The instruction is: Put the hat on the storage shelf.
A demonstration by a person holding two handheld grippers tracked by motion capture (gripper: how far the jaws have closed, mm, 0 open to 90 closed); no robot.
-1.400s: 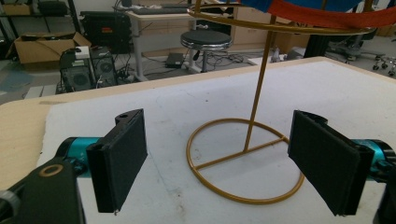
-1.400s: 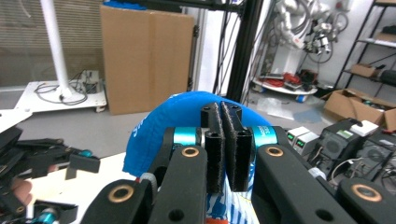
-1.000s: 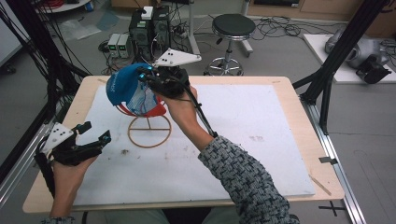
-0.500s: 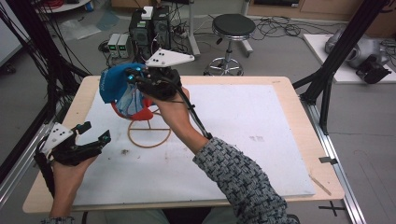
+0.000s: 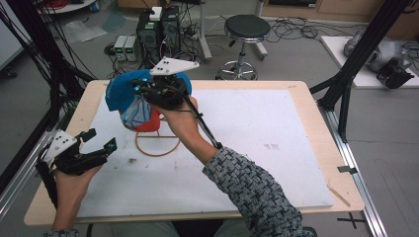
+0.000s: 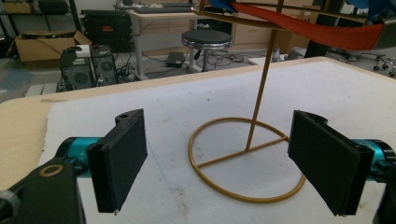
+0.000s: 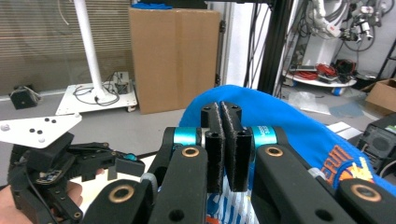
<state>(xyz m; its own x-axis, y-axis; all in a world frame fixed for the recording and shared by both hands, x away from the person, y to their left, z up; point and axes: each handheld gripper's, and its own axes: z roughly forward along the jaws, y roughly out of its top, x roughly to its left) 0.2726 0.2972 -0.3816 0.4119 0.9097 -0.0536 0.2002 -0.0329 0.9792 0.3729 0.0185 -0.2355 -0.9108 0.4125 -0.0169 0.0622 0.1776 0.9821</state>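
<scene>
My right gripper [image 5: 144, 90] is shut on a blue cap [image 5: 120, 93] and holds it up above a gold wire stand [image 5: 158, 144]. In the right gripper view the jaws are pressed together [image 7: 225, 144] with the blue cap [image 7: 299, 126] behind them. A red cap [image 5: 152, 121] hangs on the stand just under the blue one. At the table's front left my left gripper [image 5: 101, 139] is open, with nothing between its jaws. In the left gripper view [image 6: 224, 161] it looks at the stand's ring base [image 6: 247, 161], with the red cap [image 6: 327, 30] above it.
A white mat [image 5: 276, 148] covers the wooden table. Behind the table stand a round stool [image 5: 247, 27] and computer boxes [image 5: 158, 29]. Black frame posts [image 5: 363, 54] rise at both sides. My left gripper [image 7: 60, 156] also shows far off in the right gripper view.
My right gripper has carried the blue cap a little to the left above the stand. My left gripper has stayed where it was, open.
</scene>
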